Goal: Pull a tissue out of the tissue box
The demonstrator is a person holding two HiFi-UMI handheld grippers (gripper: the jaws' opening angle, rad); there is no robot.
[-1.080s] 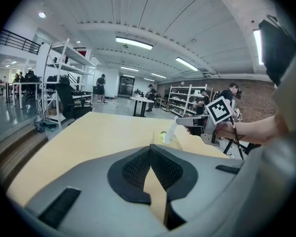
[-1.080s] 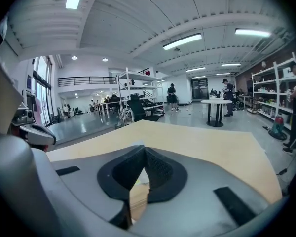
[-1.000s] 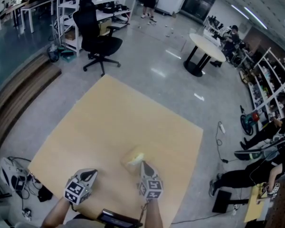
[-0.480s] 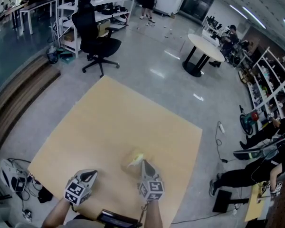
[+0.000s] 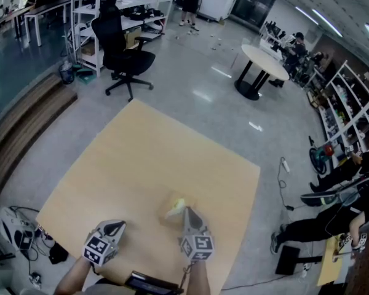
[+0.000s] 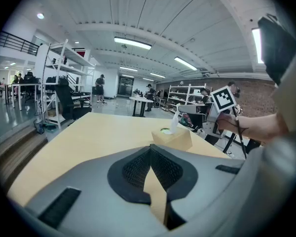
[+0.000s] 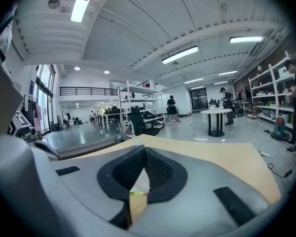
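Now | tissue (image 6: pixel 174 123) near-upright from box (image 6: pixel 171 139) | R gripper (image 5: pixel 186 212) pinching tip

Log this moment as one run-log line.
right gripper: shut on tissue, above tissue box | tissue: stretched up, lower end in box, not yet free | left gripper: shut, empty, apart over table

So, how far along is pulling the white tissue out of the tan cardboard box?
Done: the right gripper is shut on the white tissue. In hand: the tissue is stretched up from the tan cardboard tissue box. To do: its lower end sits in the slot, so pull it free. The left gripper is shut and empty.
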